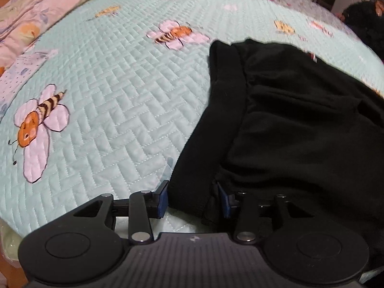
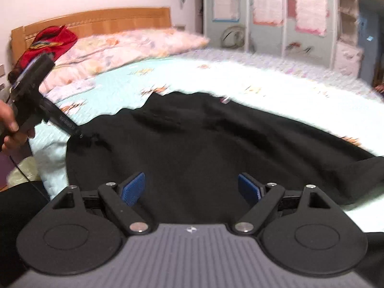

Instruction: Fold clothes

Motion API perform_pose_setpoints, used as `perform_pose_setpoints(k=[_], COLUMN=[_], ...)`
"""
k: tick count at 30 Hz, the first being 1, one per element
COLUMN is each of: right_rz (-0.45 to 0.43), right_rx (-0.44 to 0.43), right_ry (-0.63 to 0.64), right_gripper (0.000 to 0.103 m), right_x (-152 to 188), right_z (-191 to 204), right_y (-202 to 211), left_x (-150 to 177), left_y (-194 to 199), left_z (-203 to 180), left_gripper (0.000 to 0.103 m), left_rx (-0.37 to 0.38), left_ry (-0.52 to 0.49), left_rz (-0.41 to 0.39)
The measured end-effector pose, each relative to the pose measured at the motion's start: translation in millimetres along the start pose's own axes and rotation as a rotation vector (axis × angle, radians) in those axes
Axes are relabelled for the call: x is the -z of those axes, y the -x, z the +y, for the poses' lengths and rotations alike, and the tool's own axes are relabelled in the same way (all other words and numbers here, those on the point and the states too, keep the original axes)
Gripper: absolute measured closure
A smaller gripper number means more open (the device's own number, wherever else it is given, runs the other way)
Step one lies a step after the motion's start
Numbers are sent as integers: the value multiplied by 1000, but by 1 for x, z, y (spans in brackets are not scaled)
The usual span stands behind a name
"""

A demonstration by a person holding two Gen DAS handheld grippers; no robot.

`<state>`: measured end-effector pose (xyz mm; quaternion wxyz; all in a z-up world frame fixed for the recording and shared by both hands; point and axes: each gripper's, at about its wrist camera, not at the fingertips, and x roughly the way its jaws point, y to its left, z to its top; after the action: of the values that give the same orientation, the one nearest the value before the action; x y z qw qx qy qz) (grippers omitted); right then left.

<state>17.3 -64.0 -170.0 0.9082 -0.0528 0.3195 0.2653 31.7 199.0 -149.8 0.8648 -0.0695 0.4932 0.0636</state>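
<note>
pinching a fold of the black garment point(image 1: 288, 120) at its 7 o'clock edge, left gripper point(image 1: 194, 198) half-closed; right gripper point(image 2: 192, 188) gapes wide, empty, over the cloth on the quilt point(image 1: 108, 84).

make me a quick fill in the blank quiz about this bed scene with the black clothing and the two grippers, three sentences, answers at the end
The garment lying on the quilt is ____ in colour.
The quilt is printed with cartoon ____.
The ____ gripper has a fold of the garment between its blue pads, while the other gripper hangs open above the fabric.

Answers: black; bees; left
</note>
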Motion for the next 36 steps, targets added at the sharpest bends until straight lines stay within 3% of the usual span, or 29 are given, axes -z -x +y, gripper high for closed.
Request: perform_pose_setpoints(k=[3, 7, 8, 10, 12, 15, 19, 20, 21, 26, 30, 33, 36], right_rz=[151, 207, 214, 224, 220, 118, -16, -21, -9, 91, 163, 223, 182], right_rx=[-28, -63, -63, -69, -94, -115, -39, -16, -1, -70, -127, -106, -18], right_ry=[91, 155, 155, 147, 111, 57, 53, 79, 108, 240, 256, 231, 181], right_gripper=[21, 26, 33, 51, 77, 78, 82, 94, 101, 101, 101, 103, 103], right_x=[21, 28, 26, 19, 4, -28, -79, -89, -98, -126, -144, -153, -167], right_z=[16, 25, 23, 19, 9, -7, -28, -32, -34, -23, -18, -36, -77], right_y=[-17, -6, -4, -1, 1, 5, -6, -15, -26, -94, -148, -194, -238], left_x=[7, 15, 15, 11, 5, -6, 0, 5, 10, 19, 20, 20, 19], left_y=[23, 60, 68, 80, 91, 72, 7, -3, -13, -33, -34, -35, -35], left_z=[4, -14, -19, -27, -35, -59, -100, -104, -108, -98, -90, -83, -80], left_gripper=[52, 56, 56, 56, 51, 36, 37, 37, 35, 33, 34, 34, 34], left_rx=[0, -104, -122, -78, -23, 167, 239, 238, 237, 249, 271, 276, 279], left_ry=[42, -2, -12, 0, 13, 25, 27, 16, 5, 7, 11, 7, -1], left_rz=[-68, -241, -284, -352, -412, -363, -192, -165, -138, -146, -135, -130, -130])
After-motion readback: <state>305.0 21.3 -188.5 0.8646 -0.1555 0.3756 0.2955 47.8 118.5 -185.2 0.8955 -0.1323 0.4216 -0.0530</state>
